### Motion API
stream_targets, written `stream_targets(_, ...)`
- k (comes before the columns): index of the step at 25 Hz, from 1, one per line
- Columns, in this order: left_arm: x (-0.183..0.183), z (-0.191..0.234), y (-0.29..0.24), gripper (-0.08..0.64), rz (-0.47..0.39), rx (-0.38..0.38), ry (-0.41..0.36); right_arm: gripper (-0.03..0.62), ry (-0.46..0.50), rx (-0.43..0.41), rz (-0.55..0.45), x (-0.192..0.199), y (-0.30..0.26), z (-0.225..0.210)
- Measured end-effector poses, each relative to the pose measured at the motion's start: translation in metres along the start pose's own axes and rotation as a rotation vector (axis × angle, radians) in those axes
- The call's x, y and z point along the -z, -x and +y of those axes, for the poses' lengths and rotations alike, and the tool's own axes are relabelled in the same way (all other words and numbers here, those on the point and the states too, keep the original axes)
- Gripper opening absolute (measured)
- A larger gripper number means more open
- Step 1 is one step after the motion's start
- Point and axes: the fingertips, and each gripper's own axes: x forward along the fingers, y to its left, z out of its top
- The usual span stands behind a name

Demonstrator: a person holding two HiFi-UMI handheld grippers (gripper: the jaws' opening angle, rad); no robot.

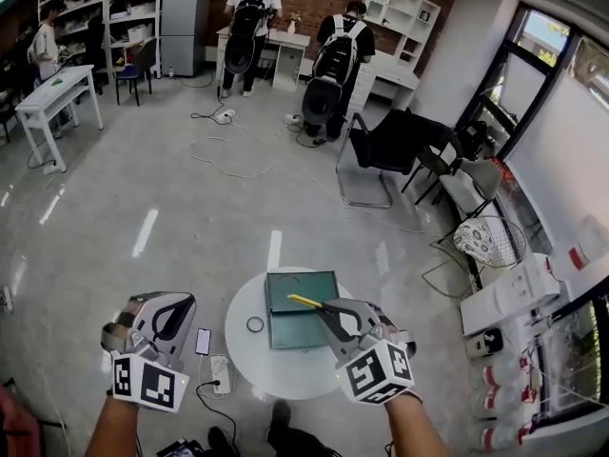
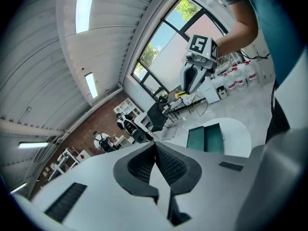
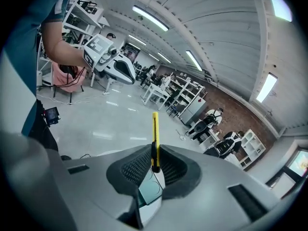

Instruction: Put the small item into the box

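Observation:
An open green box (image 1: pixel 301 307) lies on a round white table (image 1: pixel 249 350). My right gripper (image 1: pixel 328 310) hovers over the box's near right part, shut on a slim yellow utility knife (image 1: pixel 306 302) that points left across the box. In the right gripper view the knife (image 3: pixel 155 138) sticks up from between the shut jaws of the right gripper (image 3: pixel 155 165). My left gripper (image 1: pixel 176 305) hangs left of the table, off its edge, shut with nothing in it. Its own view shows the left gripper (image 2: pixel 155 150) with jaws pressed together and the box (image 2: pixel 211 137) beyond.
A small dark ring (image 1: pixel 255 325) lies on the table left of the box. A phone (image 1: pixel 203 341) and a cable lie on the floor by the table. Black chairs (image 1: pixel 385 150), white desks and two people with backpacks stand farther off.

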Motion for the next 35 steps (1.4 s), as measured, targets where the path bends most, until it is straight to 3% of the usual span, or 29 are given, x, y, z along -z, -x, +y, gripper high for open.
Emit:
stream_targets(8,0.063,-0.016,-0.032,0.020,0.103,0.017,0.068,0.071,0.024,-0.138,0.000,0.034,-0.089,0.016)
stream_targets(18,0.115,-0.069,-0.078,0.020,0.190,0.054,0.121,0.071,0.025,-0.280,0.053,0.129,-0.173,0.051)
stream_targets(35,0.184,-0.126,-0.130,0.020,0.244,0.126,0.174,0.071,-0.034,-0.466,0.214,0.257,-0.277,0.128)
